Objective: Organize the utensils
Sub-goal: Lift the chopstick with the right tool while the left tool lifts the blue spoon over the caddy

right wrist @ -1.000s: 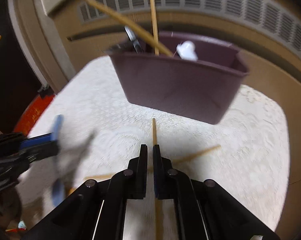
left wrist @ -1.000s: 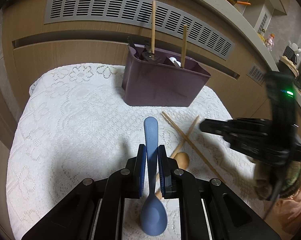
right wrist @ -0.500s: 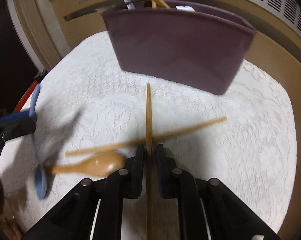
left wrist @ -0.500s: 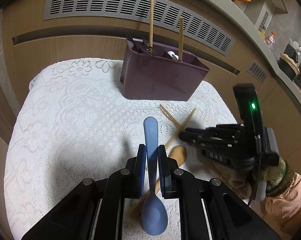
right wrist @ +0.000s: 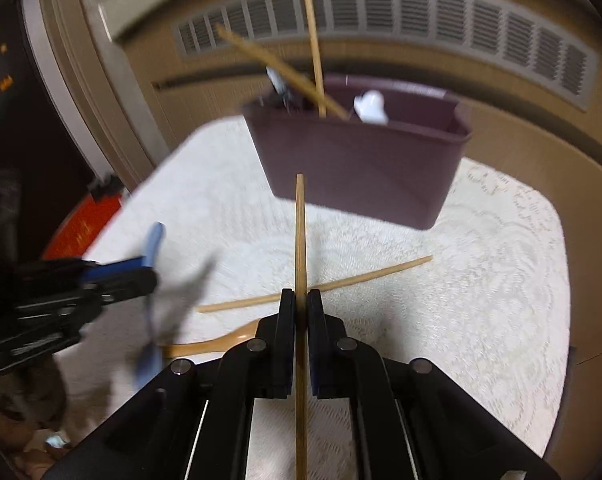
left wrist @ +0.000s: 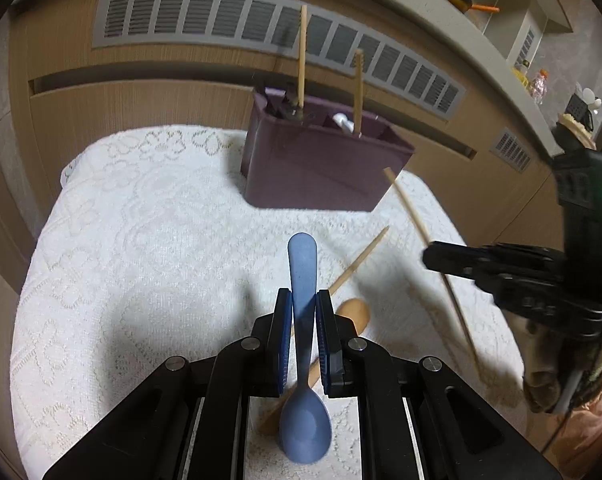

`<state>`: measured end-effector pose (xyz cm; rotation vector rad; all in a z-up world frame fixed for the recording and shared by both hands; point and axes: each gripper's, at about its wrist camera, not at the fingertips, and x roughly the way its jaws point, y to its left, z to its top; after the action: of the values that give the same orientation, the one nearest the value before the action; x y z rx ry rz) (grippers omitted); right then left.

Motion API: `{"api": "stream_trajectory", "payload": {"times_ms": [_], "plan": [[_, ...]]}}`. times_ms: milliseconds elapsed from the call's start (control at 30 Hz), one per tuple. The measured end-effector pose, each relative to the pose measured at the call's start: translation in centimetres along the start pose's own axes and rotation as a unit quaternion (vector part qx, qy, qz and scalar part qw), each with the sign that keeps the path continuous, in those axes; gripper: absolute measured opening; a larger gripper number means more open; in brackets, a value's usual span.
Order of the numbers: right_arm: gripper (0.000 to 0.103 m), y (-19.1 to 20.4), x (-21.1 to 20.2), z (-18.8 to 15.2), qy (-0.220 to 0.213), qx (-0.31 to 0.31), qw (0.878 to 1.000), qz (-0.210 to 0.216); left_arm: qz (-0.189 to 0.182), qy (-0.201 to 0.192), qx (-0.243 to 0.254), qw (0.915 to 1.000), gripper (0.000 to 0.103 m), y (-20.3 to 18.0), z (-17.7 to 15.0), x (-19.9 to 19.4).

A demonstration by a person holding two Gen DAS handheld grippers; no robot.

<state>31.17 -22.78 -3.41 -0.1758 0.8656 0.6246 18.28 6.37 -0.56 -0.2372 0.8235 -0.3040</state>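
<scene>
Two grips: left gripper (left wrist: 301, 312) clamps blue spoon (left wrist: 303, 364); right gripper (right wrist: 299, 312) pinches chopstick (right wrist: 299, 240).
Risk: thin chopstick swivels, misses purple caddy (right wrist: 361, 176).
Loose: wooden spoon (left wrist: 351, 312) near caddy.

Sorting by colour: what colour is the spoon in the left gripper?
Blue; the spoon shows best in the left wrist view.

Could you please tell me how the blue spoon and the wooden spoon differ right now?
The blue spoon is shut in the left claw and lifted, while the wooden spoon lies on the white lace cloth. The blue spoon looks like matte plastic; the wooden spoon is glossy brown. The blue spoon's handle runs straight along the claw; the wooden spoon lies slanted beneath it, partly hidden. Both are outside the purple caddy.
</scene>
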Motion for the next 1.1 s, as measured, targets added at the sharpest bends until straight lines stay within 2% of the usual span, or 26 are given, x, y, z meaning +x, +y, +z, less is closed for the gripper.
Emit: {"api": "stream_trajectory", "payload": {"times_ms": [167, 267, 333, 467, 500, 600, 667, 733, 833, 1000, 1100], "plan": [[0.007, 0.1, -4.7, 0.6, -0.050, 0.006, 0.999, 0.007, -0.014, -0.036, 0.012, 0.9992, 0.012, -1.1, 1.5, -2.6], [0.007, 0.1, -7.3, 1.5, -0.086, 0.012, 0.996, 0.006, -0.022, -0.078, 0.033, 0.9962, 0.012, -2.5, 4.0, -5.2], [0.007, 0.2, -9.9, 2.6, -0.127, 0.013, 0.992, 0.003, -0.019, -0.116, 0.058, 0.9914, 0.012, -3.7, 6.4, -7.2], [0.007, 0.7, -14.7, 6.3, -0.226, -0.003, 0.974, -0.014, -0.027, -0.194, 0.094, 0.9761, 0.012, -5.7, 11.7, -11.2], [0.007, 0.8, -15.7, 7.5, -0.247, -0.009, 0.969, -0.018, -0.025, -0.222, 0.104, 0.9692, 0.012, -6.2, 13.3, -12.4], [0.007, 1.0, -17.4, 10.8, -0.291, -0.027, 0.956, -0.038, -0.008, -0.273, 0.132, 0.9529, 0.012, -7.4, 16.8, -13.9], [0.007, 0.9, -17.6, 12.8, -0.310, -0.033, 0.949, -0.048, 0.004, -0.289, 0.138, 0.9474, 0.012, -7.5, 19.0, -13.5], [0.007, 0.6, -17.3, 14.3, -0.325, -0.034, 0.943, -0.057, 0.008, -0.294, 0.137, 0.9458, 0.012, -7.4, 20.5, -12.8], [0.007, -0.2, -16.1, 15.8, -0.344, -0.025, 0.938, -0.048, 0.013, -0.290, 0.134, 0.9474, 0.012, -6.8, 22.0, -10.8], [0.007, -1.5, -12.7, 16.7, -0.357, -0.022, 0.933, -0.043, 0.007, -0.254, 0.118, 0.9599, 0.012, -4.9, 23.1, -5.7], [0.007, -1.7, -10.6, 16.9, -0.352, -0.032, 0.934, -0.049, 0.000, -0.234, 0.110, 0.9661, 0.012, -4.0, 23.4, -2.9]]}}
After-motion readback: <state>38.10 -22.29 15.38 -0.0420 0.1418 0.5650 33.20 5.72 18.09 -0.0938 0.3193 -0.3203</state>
